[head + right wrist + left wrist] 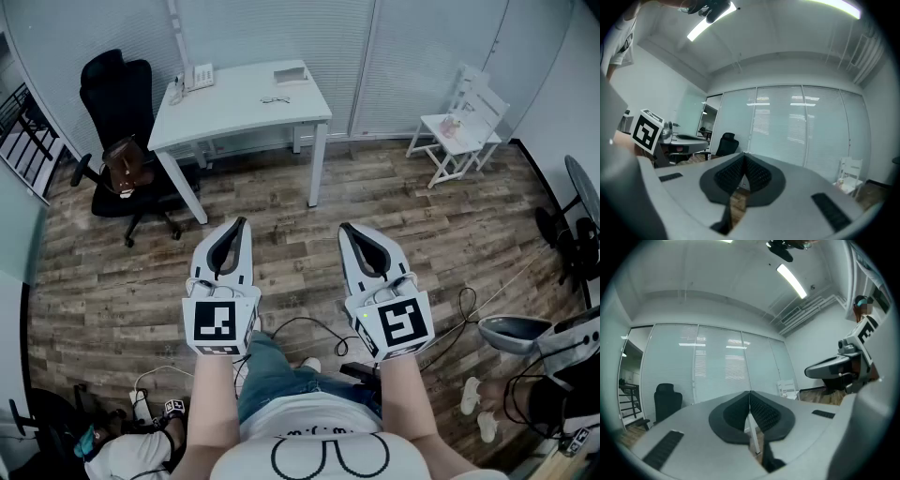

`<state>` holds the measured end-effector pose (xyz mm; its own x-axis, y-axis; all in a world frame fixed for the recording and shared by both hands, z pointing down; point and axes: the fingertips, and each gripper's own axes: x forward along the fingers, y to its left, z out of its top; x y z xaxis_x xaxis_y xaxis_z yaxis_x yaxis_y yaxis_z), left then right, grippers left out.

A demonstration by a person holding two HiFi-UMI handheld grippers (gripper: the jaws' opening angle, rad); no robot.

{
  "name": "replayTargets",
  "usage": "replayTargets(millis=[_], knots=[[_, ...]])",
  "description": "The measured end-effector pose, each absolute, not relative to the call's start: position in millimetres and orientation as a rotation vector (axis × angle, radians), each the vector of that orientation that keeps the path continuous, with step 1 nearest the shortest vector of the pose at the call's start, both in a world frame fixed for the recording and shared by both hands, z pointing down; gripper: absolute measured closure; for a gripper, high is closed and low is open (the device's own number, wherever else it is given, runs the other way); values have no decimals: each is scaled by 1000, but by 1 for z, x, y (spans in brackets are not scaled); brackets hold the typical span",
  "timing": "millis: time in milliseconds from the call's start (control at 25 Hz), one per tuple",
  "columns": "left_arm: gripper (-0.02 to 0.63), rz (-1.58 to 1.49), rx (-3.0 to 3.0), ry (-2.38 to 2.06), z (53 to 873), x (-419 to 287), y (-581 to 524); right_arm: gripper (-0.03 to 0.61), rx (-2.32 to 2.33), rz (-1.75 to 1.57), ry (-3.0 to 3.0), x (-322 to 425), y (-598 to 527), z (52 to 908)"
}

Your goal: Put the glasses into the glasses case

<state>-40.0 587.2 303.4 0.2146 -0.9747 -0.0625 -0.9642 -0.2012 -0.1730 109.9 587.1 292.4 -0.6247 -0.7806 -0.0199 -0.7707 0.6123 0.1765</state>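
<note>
The glasses (275, 99) lie on the white table (234, 117) far ahead in the head view, and a pale flat case (291, 73) rests near the table's back edge. My left gripper (242, 222) and my right gripper (344, 228) are held side by side over the wooden floor, well short of the table. Both point level toward it. In the left gripper view the left gripper (750, 393) has its jaws pressed together with nothing between them. The right gripper (744, 154) is shut and empty in the same way.
A black office chair (117, 103) with a brown bag (128, 166) on it stands left of the table. A desk phone (198, 76) sits at the table's back left. A white chair (464, 122) stands at the right wall. Cables (309, 328) run over the floor near my feet.
</note>
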Motion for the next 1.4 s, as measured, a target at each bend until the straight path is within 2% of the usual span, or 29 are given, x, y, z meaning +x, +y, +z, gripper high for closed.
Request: replayTargets(millis=[360,640,1400], knots=[[595,-91,-2291,1855,305,-33,574,568,1337,-257,-2769,117,574,298],[595,-87,-2321,1832,313,-41,515,568,1381,-266,-2727,112,520,306],[595,-115,-2472,1830,338,-119,190,568,1343,-137,-2672,15,203,319]])
